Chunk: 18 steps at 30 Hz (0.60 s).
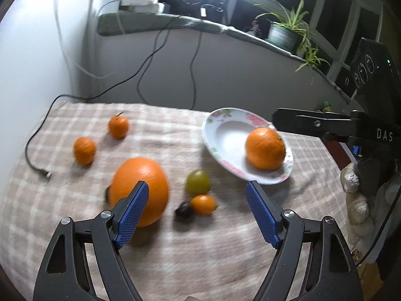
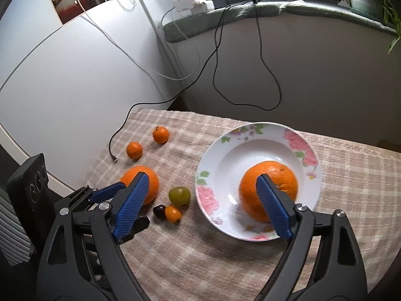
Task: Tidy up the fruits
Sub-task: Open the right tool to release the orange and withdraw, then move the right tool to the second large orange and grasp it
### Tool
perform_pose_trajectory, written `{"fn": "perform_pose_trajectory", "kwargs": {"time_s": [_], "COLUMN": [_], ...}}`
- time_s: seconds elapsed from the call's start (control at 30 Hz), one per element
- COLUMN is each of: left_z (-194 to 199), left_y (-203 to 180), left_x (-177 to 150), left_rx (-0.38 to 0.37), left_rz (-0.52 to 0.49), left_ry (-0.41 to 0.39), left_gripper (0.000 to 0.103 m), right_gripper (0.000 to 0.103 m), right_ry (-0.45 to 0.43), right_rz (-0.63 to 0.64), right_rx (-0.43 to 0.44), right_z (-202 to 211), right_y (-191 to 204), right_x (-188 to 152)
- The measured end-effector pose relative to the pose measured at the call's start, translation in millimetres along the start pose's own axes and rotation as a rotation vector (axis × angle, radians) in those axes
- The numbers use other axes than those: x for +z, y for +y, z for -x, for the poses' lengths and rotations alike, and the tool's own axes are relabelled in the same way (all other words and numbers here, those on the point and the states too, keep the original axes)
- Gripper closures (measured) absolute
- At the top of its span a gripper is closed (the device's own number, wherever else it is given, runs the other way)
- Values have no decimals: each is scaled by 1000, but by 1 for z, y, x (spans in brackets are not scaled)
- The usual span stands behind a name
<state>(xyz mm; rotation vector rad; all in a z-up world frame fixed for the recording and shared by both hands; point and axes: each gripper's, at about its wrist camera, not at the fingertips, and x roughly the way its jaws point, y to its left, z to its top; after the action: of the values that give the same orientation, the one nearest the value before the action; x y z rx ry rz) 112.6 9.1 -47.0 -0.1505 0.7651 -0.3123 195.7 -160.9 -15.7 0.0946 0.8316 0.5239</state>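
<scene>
Big glossy orange (image 2: 269, 190) in floral plate (image 2: 253, 133); left tongs (image 1: 198, 195), right tongs (image 2: 201, 188) spread wide, empty.

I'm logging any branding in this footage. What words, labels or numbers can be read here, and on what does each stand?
"DAS": white letters on the black body of the right gripper, seen in the left wrist view; the word may run on past the edge.
No other text is readable: the plate bears only flowers.
</scene>
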Motion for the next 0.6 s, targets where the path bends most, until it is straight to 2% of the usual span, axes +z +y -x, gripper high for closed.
{"fn": "perform_pose_trajectory", "kwargs": {"time_s": [0.17,0.37,0.6], "left_z": [4,1,-8], "left_y": [31,52,66], "left_x": [-5,-6,-6], "left_rx": [-1,-11,-60], "left_rz": [71,94,116], "left_ry": [23,59,99], "left_gripper": [23,23,23], "right_gripper": [14,13,13], "right_ry": [36,79,147], "right_rz": [3,-15,-40], "right_rx": [21,83,164], "right_z": [-12,-29,-58], "right_y": [14,33,52], "right_x": [-3,-2,2]}}
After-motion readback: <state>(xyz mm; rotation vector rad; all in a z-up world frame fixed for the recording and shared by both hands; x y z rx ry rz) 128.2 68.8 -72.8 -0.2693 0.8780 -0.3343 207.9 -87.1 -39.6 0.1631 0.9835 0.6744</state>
